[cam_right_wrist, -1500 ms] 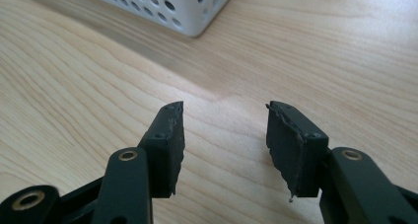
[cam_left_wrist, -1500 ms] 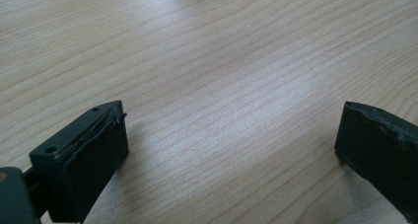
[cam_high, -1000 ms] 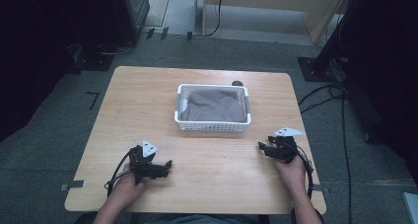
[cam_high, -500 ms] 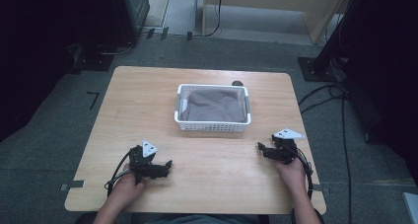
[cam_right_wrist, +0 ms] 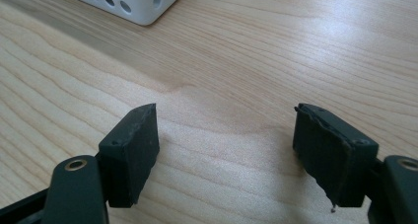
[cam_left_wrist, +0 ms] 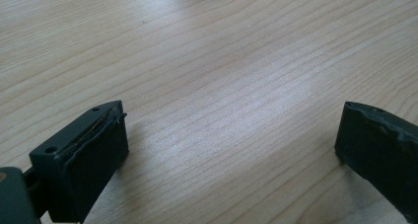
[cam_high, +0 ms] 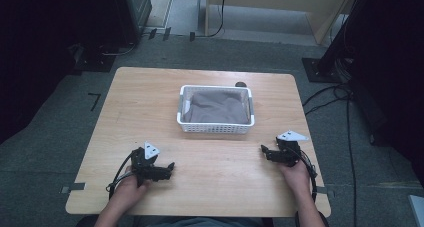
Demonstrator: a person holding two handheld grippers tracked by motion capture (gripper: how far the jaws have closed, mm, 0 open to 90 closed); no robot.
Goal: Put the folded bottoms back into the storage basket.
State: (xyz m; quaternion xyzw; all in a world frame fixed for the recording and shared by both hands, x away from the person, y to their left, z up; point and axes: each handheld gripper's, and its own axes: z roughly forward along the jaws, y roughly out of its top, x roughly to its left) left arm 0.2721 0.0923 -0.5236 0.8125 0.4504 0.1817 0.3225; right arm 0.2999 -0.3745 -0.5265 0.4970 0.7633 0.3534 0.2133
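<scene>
High view: above the person's side, facing forward and down on the whole worktop (cam_high: 150, 112).
Gripper views: close, low over the same worktop wood.

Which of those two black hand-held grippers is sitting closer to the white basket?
The right gripper. It rests near the front right corner of the white basket, whose perforated wall shows in its own view. The left gripper lies farther off, toward the table's near edge.
</scene>
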